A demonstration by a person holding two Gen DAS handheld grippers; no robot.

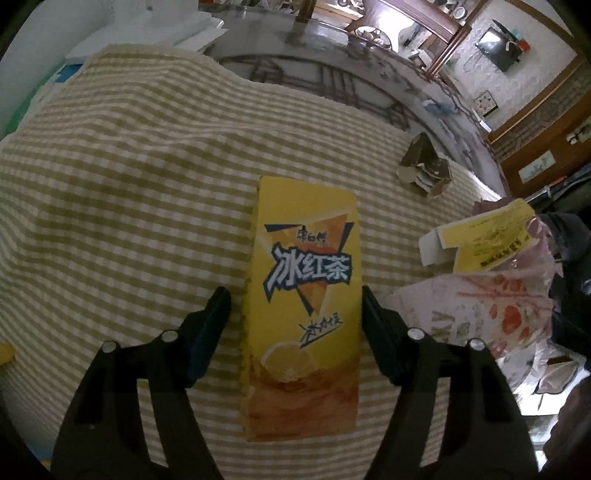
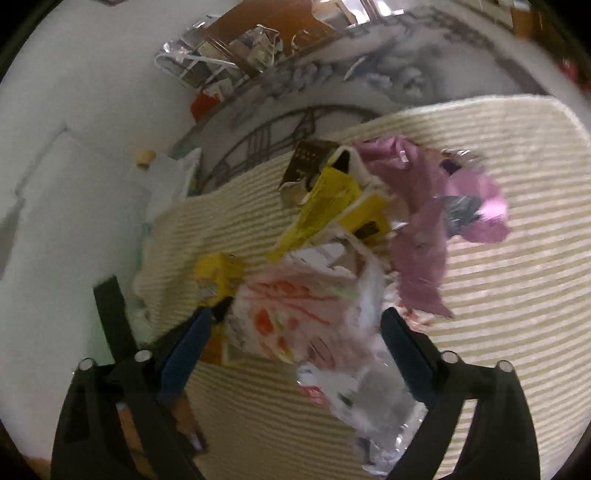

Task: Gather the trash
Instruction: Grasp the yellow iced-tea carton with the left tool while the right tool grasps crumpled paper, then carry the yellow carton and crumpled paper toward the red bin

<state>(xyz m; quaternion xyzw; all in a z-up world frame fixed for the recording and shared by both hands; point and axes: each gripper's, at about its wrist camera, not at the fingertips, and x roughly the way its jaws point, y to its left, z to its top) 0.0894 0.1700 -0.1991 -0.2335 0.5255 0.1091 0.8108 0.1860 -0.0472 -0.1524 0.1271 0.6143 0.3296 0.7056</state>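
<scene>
A yellow iced-tea carton (image 1: 303, 295) lies flat on the striped cloth (image 1: 129, 192). My left gripper (image 1: 295, 295) is open, its two fingers on either side of the carton; its right finger (image 1: 384, 332) is at the carton's edge. In the right wrist view, my right gripper (image 2: 306, 314) is open around a pile of trash: a white and red printed wrapper (image 2: 295, 317), a yellow box (image 2: 325, 203), a pink plastic bag (image 2: 424, 229) and a brown torn box (image 2: 306, 162). The view is blurred. The carton (image 2: 218, 273) shows at the left finger.
A torn brown cardboard piece (image 1: 424, 166) lies at the cloth's far right. A yellow flattened box (image 1: 484, 236) and the printed wrapper (image 1: 498, 314) sit at the right. White foam boards (image 1: 177, 26) lie beyond the cloth. The round table's patterned rim (image 1: 406, 81) curves behind.
</scene>
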